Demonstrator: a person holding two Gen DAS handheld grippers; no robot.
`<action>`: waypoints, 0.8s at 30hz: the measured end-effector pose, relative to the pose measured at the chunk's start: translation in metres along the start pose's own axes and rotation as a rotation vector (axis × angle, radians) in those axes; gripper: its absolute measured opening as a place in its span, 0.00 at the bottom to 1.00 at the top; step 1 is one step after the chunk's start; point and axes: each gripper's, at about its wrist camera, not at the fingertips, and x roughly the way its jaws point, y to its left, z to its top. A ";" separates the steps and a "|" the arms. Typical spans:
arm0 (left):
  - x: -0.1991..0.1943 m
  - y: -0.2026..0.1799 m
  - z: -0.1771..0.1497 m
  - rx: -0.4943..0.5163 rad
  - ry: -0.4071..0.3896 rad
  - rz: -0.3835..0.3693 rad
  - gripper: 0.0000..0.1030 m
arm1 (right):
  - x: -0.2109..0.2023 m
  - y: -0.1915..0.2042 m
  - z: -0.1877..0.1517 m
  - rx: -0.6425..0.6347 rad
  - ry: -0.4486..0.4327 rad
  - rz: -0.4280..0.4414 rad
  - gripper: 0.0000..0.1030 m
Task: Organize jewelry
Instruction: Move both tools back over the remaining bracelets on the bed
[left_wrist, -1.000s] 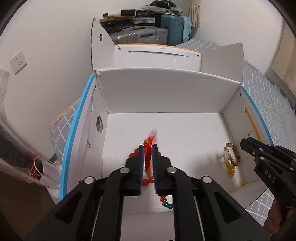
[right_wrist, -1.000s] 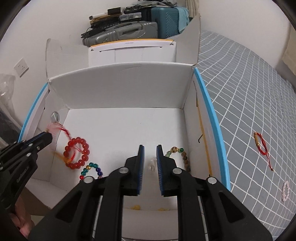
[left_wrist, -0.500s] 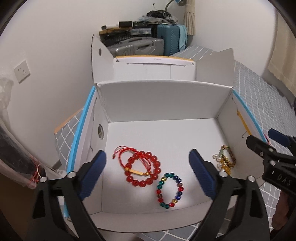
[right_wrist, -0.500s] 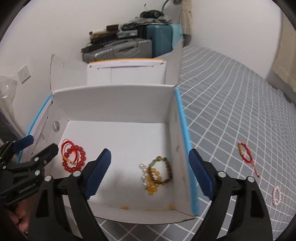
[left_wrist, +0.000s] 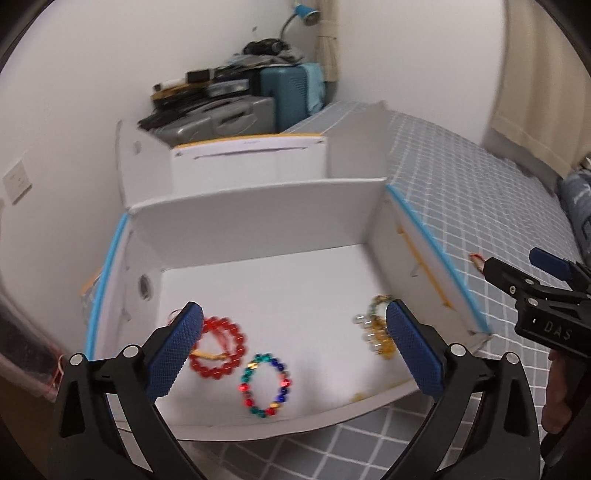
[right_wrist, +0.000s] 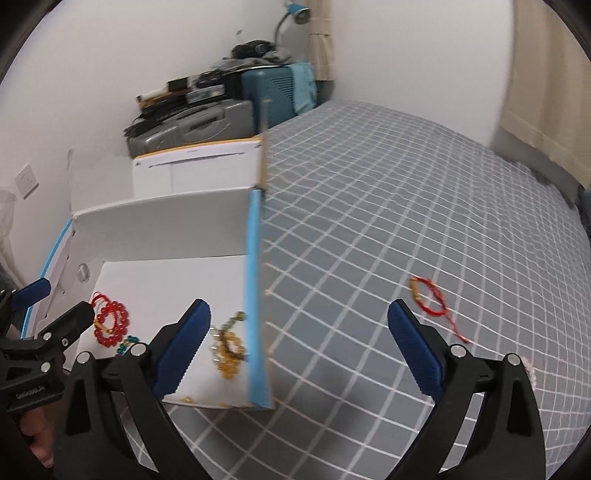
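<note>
An open white box (left_wrist: 258, 225) with blue edges sits on the grey checked bed. Inside lie a red bead bracelet with a red cord bracelet (left_wrist: 218, 347), a multicoloured bead bracelet (left_wrist: 264, 384) and a yellow and brown bead pile (left_wrist: 375, 328). My left gripper (left_wrist: 295, 347) is open and empty above the box's front. My right gripper (right_wrist: 299, 347) is open and empty, over the box's right wall. A red cord bracelet (right_wrist: 430, 301) lies on the bed to the right, and a pale bead bracelet (right_wrist: 529, 369) peeks out behind the right finger.
A second white box (left_wrist: 251, 162) stands behind the first. Suitcases and clutter (left_wrist: 229, 107) are stacked in the corner by the wall. The checked bedspread (right_wrist: 388, 206) stretches to the right. A curtain (right_wrist: 546, 81) hangs at far right.
My left gripper opened and released the red cord bracelet into the box, then drew back. My right gripper opened too and swung right toward the bed, bringing the red cord bracelet there closer.
</note>
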 end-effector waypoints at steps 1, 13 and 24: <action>0.000 -0.008 0.002 0.009 -0.004 -0.003 0.95 | -0.001 -0.008 -0.001 0.009 0.003 -0.007 0.90; 0.019 -0.114 0.013 0.109 0.014 -0.106 0.95 | -0.014 -0.113 -0.021 0.123 0.031 -0.117 0.90; 0.054 -0.206 0.025 0.184 0.047 -0.200 0.95 | -0.016 -0.197 -0.042 0.206 0.057 -0.182 0.90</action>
